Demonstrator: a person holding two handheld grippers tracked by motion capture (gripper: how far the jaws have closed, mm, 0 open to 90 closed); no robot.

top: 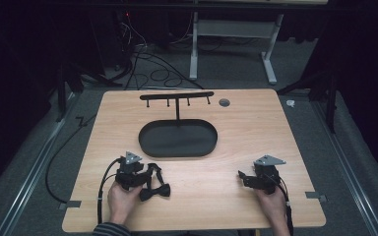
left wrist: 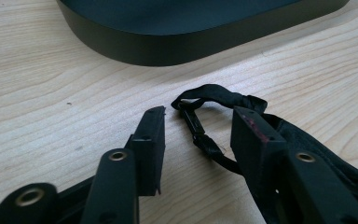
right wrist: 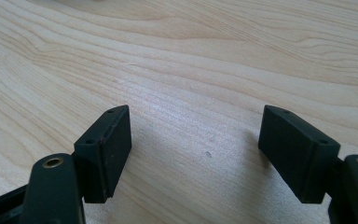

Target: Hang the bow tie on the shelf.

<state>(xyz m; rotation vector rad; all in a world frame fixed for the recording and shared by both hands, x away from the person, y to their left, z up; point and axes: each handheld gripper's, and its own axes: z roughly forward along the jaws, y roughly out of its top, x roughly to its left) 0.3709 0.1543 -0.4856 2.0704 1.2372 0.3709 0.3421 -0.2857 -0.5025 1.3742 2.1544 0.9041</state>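
Resting near the table's (top: 236,206) front edge, the left gripper (top: 129,173) is seen low over the wood with its jaws parted, a black bow tie (top: 155,191) lying just to its right. In the left gripper view, the tie's thin strap (left wrist: 200,133) and its small clasp are caught in the gap between the jaws without being pinched, while soft folds of fabric are pressed against the right-hand jaw. The tie is judged light, limp and apt to slump or slide, so the strap near the clasp, or the knot at the centre, is reckoned the surest hold. Further back, a dark oval tray (top: 178,139) with a hooked stand (top: 177,96) is set at mid-table. At the right, the right gripper (top: 247,179) is held wide and empty over bare wood.
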